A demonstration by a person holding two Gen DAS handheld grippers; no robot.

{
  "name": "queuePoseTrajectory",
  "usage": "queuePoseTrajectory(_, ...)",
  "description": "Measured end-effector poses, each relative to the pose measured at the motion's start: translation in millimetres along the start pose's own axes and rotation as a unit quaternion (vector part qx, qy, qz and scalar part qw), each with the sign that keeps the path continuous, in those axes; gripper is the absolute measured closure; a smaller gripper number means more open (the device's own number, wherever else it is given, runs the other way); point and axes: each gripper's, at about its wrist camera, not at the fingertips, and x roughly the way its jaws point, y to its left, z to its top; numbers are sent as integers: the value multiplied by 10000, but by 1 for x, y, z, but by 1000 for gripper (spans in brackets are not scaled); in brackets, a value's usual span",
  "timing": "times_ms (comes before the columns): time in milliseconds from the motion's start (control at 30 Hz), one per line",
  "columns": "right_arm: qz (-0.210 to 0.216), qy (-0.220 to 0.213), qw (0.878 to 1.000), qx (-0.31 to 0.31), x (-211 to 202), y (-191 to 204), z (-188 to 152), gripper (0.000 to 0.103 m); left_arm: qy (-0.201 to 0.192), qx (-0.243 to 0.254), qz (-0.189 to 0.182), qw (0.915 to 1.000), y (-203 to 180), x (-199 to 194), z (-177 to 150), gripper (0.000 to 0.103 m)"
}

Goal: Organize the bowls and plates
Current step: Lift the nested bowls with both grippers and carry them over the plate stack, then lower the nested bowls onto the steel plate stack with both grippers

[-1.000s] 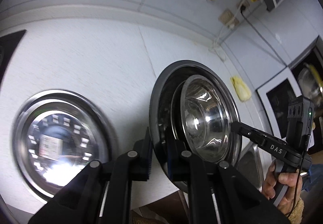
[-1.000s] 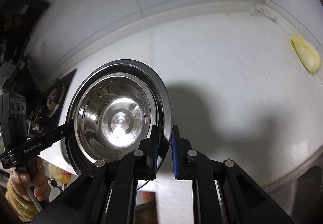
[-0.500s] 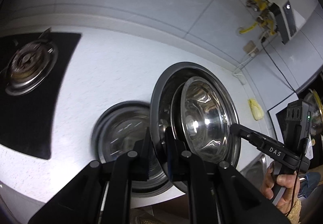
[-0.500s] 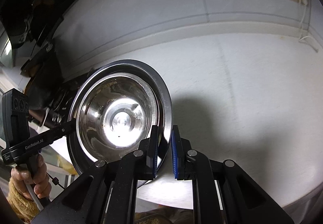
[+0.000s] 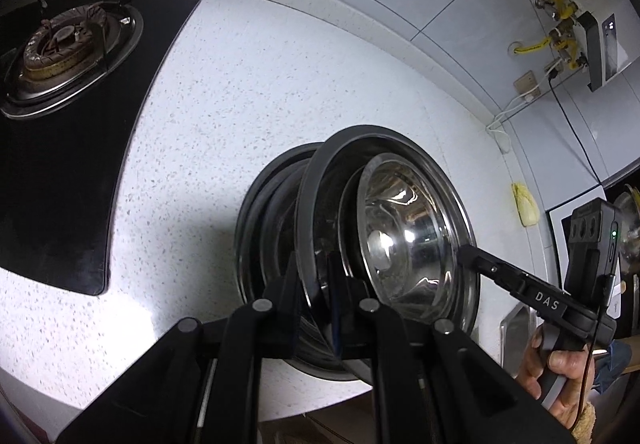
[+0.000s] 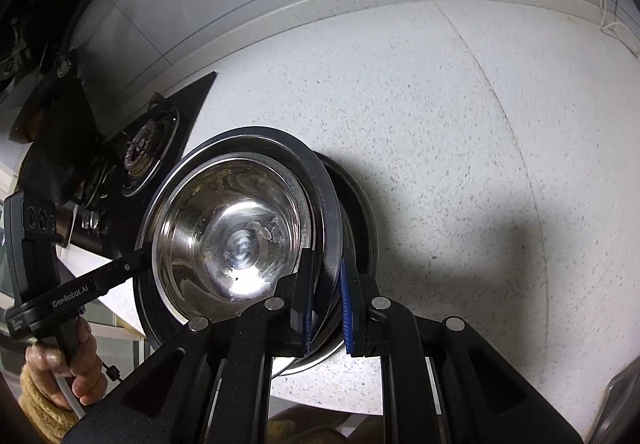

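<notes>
The left hand-held gripper is clenched on the near rim of a steel plate that carries a steel bowl. The right hand-held gripper clamps the opposite rim of that same plate, with the bowl sitting inside it. The plate is tilted and hangs just over a second steel plate lying on the speckled white tabletop, near its front edge. A black gas hob with a burner occupies the tabletop's left end. A person's hand grips the left tool's handle.
</notes>
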Motion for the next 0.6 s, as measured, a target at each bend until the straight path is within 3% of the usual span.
queuePoseTrajectory(200, -142, -3, 9999, 7, 12, 9, 2, 92, -49, -22, -86, 9999, 13, 7, 5, 92)
queuePoseTrajectory(600, 126, -140, 9997, -143, 15, 3, 2, 92, -317, -228, 57, 9992, 10, 6, -6, 92)
